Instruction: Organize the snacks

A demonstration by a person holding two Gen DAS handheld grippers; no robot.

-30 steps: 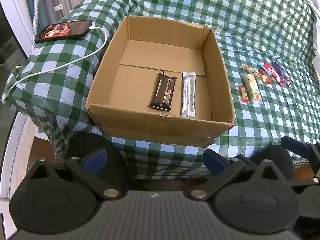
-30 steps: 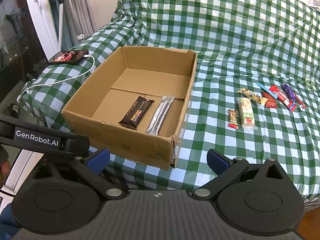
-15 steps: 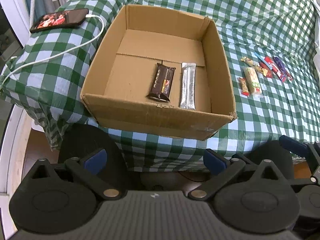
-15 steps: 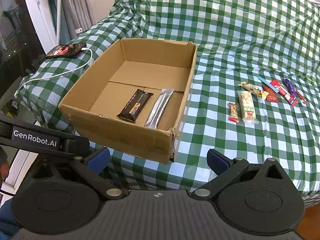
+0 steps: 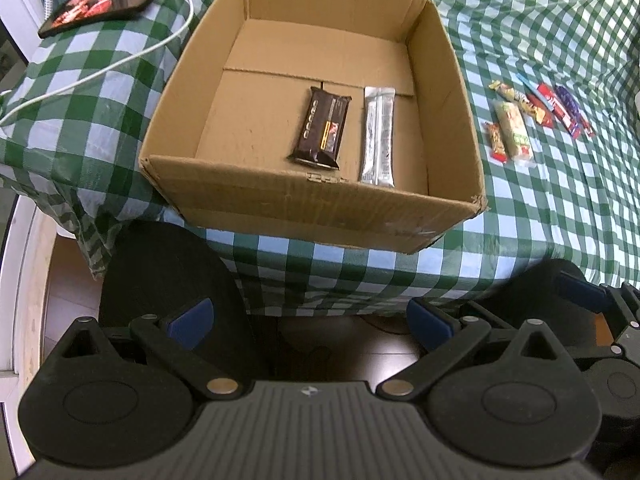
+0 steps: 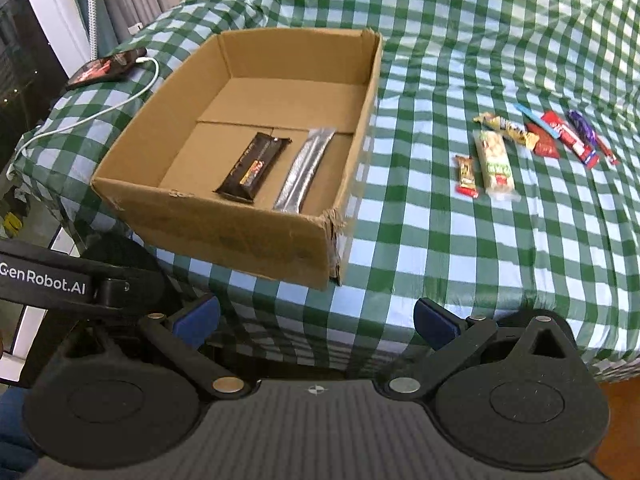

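**Both grippers wide, nothing gripped; box and loose snacks ahead**

Left gripper (image 5: 308, 322): blue-padded fingers (image 5: 188, 322) spread wide at lower frame, nothing between them, over the dark gap below the table edge. Right gripper (image 6: 316, 322): blue-padded fingers (image 6: 436, 326) equally spread, nothing held, low in frame before the draped cloth edge.

Directly beyond the fingers: green-and-white checked tablecloth (image 5: 540, 208), hanging over the near table edge. Open brown cardboard box (image 5: 316, 204) at centre frame in the left view, centre-left in the right view (image 6: 224, 232); near right corner torn.

Inside the box, on the floor toward the near wall: dark brown wrapped chocolate bar (image 5: 321, 129) and silver foil stick packet (image 5: 379, 137), lying side by side, just apart, roughly parallel. Same pair in the right view: bar (image 6: 253, 168), silver packet (image 6: 305, 175).

Outside the box, right of frame, on the cloth: cluster of loose small wrapped snacks (image 5: 536, 120), also (image 6: 532, 148). Pale green-and-red bar (image 6: 495, 164) nearest, small brown-and-red sweet (image 6: 466, 176) just beside it; red, blue and purple wrappers farther back, too small to tell apart fully. Cluster well apart from the box.

Upper left of frame: black smartphone with lit screen (image 5: 102, 4), white charging cable (image 5: 120, 62) plugged in and trailing down-left over the cloth.
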